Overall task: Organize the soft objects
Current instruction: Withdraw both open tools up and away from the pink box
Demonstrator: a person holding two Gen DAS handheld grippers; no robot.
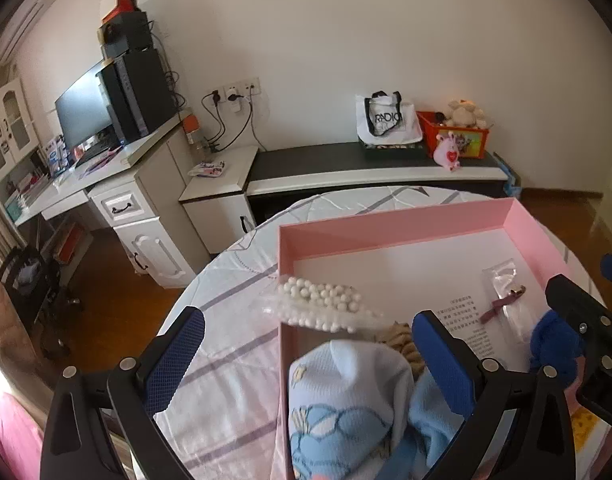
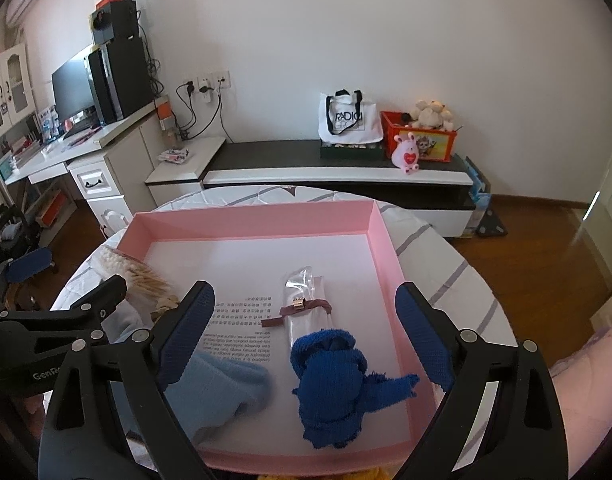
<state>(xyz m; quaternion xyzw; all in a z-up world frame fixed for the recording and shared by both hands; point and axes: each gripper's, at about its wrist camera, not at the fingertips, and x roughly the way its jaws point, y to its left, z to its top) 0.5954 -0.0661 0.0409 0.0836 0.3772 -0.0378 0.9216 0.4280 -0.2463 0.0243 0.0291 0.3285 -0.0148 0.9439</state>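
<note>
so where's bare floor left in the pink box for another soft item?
Free: the far half of the pink box, between its back wall and the bagged strap.
Crowded: the near half, holding the dark blue cloth and light blue sock; the bead bag overhangs the left wall.

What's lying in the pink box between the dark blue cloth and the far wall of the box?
A clear plastic packet with a maroon strap, seen in the right wrist view.

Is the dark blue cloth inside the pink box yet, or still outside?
Inside. The dark blue cloth lies bunched on the white floor of the pink box, between the open right gripper's fingers.
</note>
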